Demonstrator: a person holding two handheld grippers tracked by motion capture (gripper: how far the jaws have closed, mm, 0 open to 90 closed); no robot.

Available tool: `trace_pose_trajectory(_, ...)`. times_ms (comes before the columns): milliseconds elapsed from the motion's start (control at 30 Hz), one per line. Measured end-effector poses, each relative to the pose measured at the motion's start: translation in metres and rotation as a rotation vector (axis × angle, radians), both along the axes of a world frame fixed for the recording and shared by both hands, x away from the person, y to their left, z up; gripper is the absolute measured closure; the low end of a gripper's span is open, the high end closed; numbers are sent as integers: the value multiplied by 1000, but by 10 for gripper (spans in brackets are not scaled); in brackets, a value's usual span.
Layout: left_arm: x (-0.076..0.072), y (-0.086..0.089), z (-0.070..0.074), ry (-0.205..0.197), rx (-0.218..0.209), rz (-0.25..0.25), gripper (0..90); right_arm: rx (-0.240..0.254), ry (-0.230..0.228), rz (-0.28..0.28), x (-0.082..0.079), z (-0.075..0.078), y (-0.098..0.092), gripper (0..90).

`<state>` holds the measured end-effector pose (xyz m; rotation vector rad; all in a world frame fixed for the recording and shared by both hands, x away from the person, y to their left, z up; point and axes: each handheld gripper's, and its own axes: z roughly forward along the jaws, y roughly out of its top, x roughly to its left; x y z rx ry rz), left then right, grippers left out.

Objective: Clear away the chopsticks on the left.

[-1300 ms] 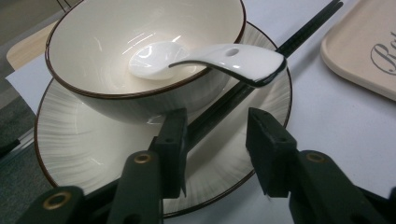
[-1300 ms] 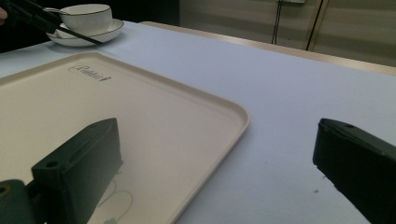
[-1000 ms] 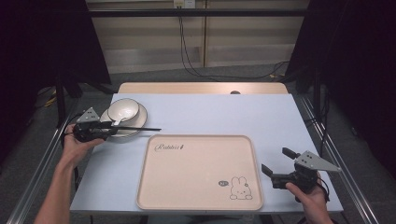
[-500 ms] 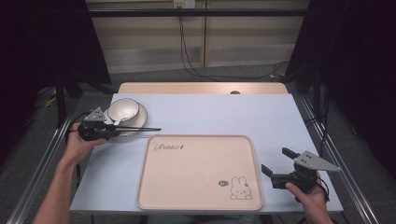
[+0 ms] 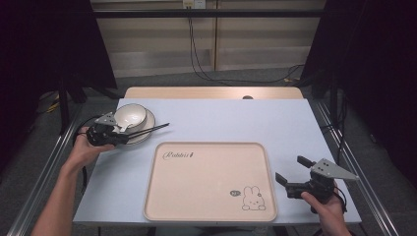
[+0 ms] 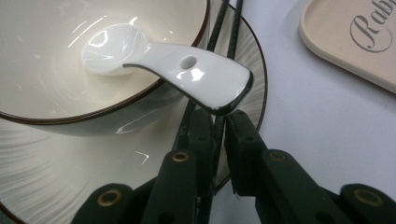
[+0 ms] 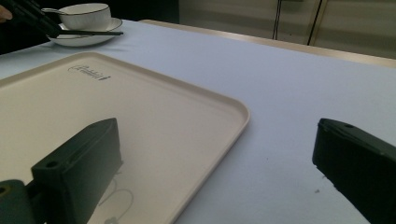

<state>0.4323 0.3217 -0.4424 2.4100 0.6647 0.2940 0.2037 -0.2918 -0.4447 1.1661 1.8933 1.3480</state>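
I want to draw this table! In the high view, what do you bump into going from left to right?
Left gripper, shut on the black chopsticks → bowl on its plate → beige tray with the bunny → right gripper, jaws open.

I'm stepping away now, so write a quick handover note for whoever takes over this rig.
Left gripper: shut on the pair of thin black chopsticks, which lie across the striped white saucer at the table's far left.
Right gripper: open, holding nothing, above the table just right of the beige rabbit-print tray.
White bowl with a dark rim sits on the saucer, with a white ceramic spoon resting in it.
Done: chopsticks gripped. Nothing is on the tray yet.
Left, probably: move the chopsticks, then the other tableware, to the tray.
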Motion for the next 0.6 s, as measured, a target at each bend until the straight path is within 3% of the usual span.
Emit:
trace_pose_trajectory(133,1,-2,1,15,10,-5,848,4,2,2,0,0,0,9)
trace_pose_trajectory(333,0,-4,4,53,-12,12,861,3,5,1,0,0,0,9)
trace_pose_trajectory(567,-7,1,3,66,-96,56,862,6,2,6,0,0,0,9)
trace_pose_trajectory(600,-7,2,4,74,-83,58,862,5,-5,5,0,1,0,9)
